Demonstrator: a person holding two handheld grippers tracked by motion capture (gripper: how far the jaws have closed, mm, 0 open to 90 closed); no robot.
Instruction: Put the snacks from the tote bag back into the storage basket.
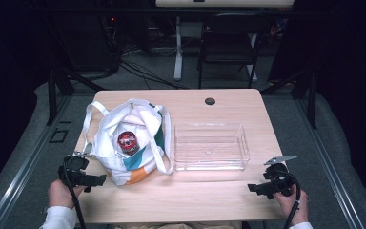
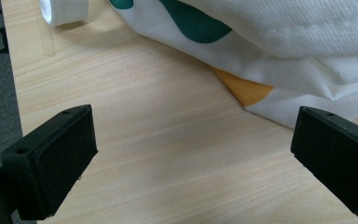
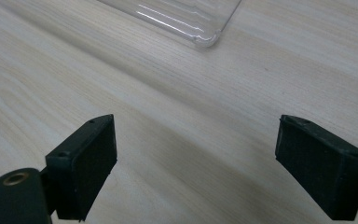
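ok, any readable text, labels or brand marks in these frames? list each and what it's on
None can be read.
Can lid inside the tote bag: red and white print, too small and blurred to read.
Tote bag: green and orange colour patches, no lettering visible.
Clear plastic bin: no label visible.
Left claw and right claw: plain black, no markings.

No legible text or labels
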